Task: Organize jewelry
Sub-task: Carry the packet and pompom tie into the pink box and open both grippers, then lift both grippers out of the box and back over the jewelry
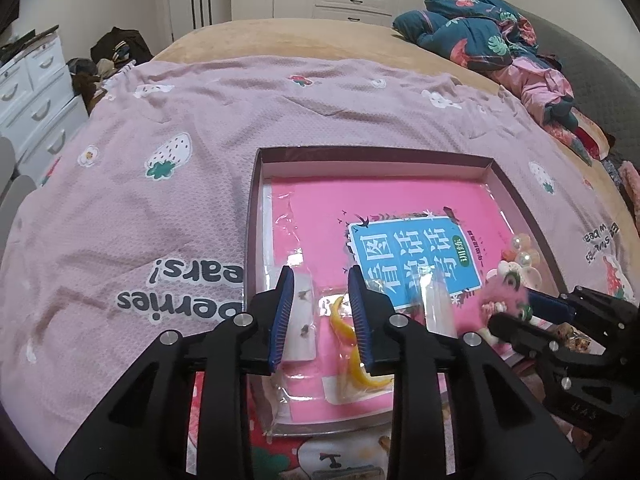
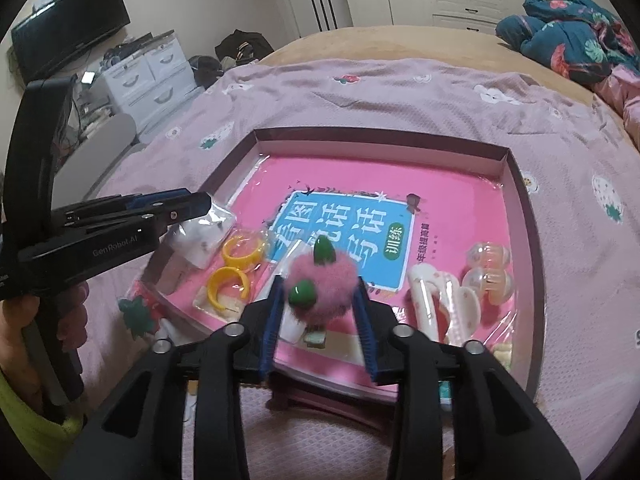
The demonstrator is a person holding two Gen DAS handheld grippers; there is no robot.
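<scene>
A shallow cardboard box (image 2: 520, 184) lies on a bed spread with a pink strawberry-print blanket (image 1: 132, 184). Inside the box sits a pink book (image 2: 448, 204) wrapped in clear film, with a blue title panel, and the jewelry rests on top of it.

The right tongs (image 2: 320, 312) are closed around a fluffy pink pom-pom ornament (image 2: 326, 284) with green leaves, their blue pads pressing both sides of it above the near edge of the book. To its right lie a cream hair claw (image 2: 440, 304) and, just beyond that, a cluster of clear bubble-like clips (image 2: 488, 272). To its left are two yellow open rings (image 2: 236, 268), one behind the other, in clear packaging.

The left tongs (image 1: 320, 312) stand open over the near left part of the box, holding nothing. Between their tips, in the left wrist view, a white earring card (image 1: 302, 320) with two small studs lies near the left pad, and the yellow rings (image 1: 352, 344) appear beside the right pad. In the right wrist view the left tongs (image 2: 200, 204) hover above that same white card (image 2: 200, 240).

A rumpled teal floral quilt (image 1: 480, 32) lies at the far corner of the bed, and white drawers (image 1: 32, 92) stand along the wall to the left.
</scene>
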